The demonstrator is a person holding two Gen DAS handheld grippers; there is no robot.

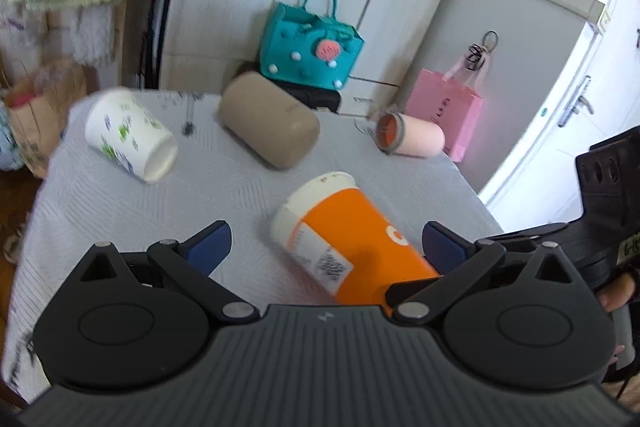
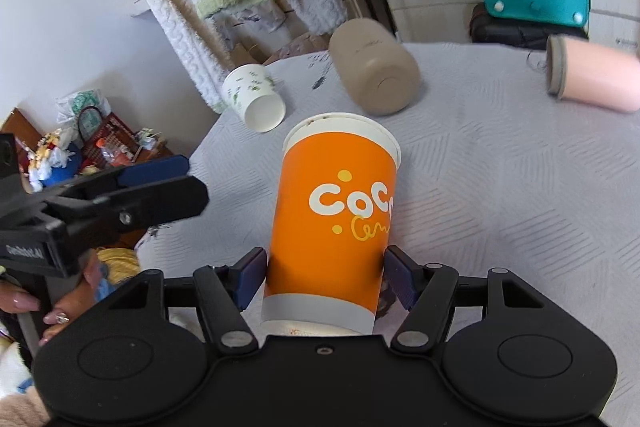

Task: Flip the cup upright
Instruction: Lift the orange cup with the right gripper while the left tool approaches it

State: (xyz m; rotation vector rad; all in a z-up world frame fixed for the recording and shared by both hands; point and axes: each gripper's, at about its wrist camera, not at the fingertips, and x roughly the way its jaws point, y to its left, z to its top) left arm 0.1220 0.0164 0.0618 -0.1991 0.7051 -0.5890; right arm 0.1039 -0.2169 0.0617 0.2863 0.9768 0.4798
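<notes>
An orange paper cup (image 2: pixel 332 223) with a white rim lies tilted over the grey tablecloth. My right gripper (image 2: pixel 326 277) is shut on its lower body, one blue pad on each side, mouth pointing away from me. The same cup shows in the left wrist view (image 1: pixel 344 243). My left gripper (image 1: pixel 326 247) is open, its blue pads wide apart, hovering just above and in front of the cup without touching it. It also appears at the left of the right wrist view (image 2: pixel 156 167).
On the table (image 2: pixel 500 187) lie a white floral paper cup (image 2: pixel 256 99), a beige tumbler (image 2: pixel 376 67) and a pink tumbler (image 2: pixel 592 79), all on their sides. A teal bag (image 1: pixel 312 47) and pink bag (image 1: pixel 446 111) stand behind the table. Clothes hang at the left.
</notes>
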